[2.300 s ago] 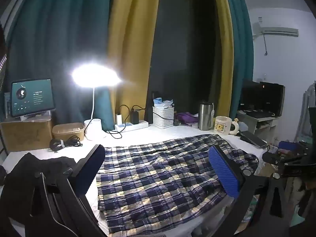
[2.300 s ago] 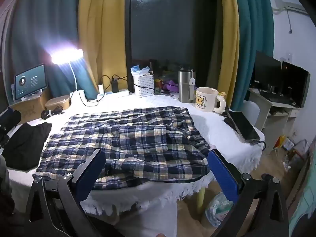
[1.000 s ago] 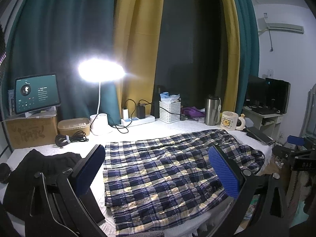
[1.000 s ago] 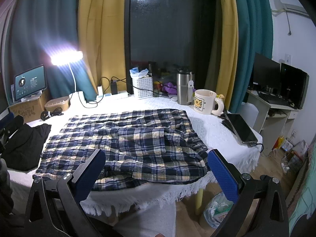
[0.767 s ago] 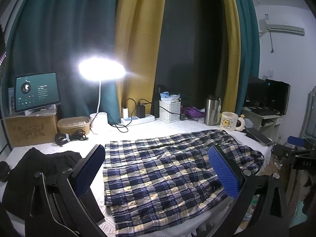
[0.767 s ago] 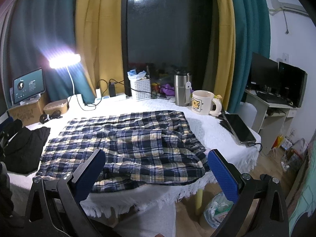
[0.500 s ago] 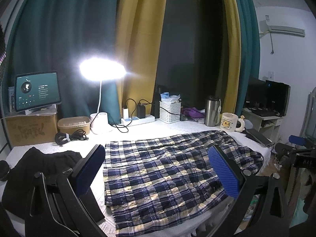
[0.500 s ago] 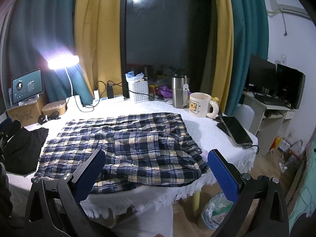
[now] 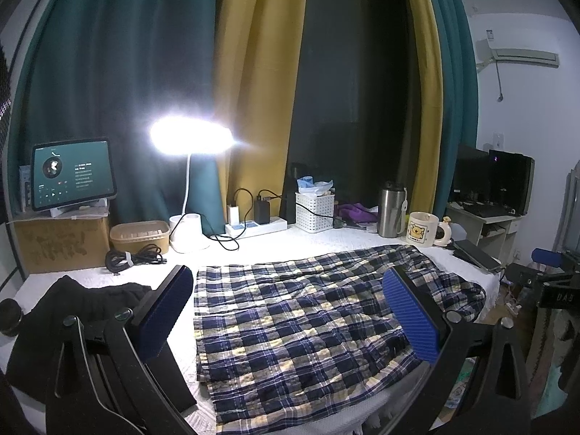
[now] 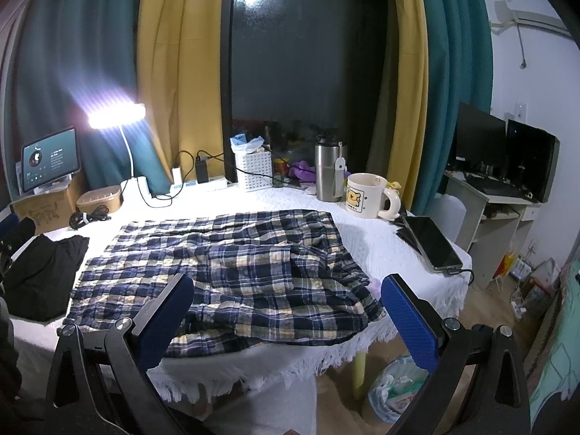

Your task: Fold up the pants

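Note:
Blue, white and yellow plaid pants (image 9: pixel 301 322) (image 10: pixel 232 272) lie spread on a white-clothed table (image 10: pixel 377 250), folded lengthwise, with the waist end rumpled at the right. My left gripper (image 9: pixel 290 311) hangs open above the leg-end side of the pants, nothing between its blue pads. My right gripper (image 10: pixel 290 311) is open too, held back from the table's front edge at the waist end, touching nothing. The right gripper's body (image 9: pixel 543 282) shows at the far right of the left wrist view.
A black garment (image 9: pixel 72 304) (image 10: pixel 40 272) lies at the table's left end. Along the back stand a lit lamp (image 9: pixel 188 137), tablet (image 9: pixel 72 172), cardboard box, power strip, white basket (image 10: pixel 253 170), steel tumbler (image 10: pixel 328 172) and mug (image 10: pixel 366 195). A phone (image 10: pixel 431 243) lies at the right edge.
Both grippers have drawn back and risen slightly from the table, staying open. The pants have not moved.

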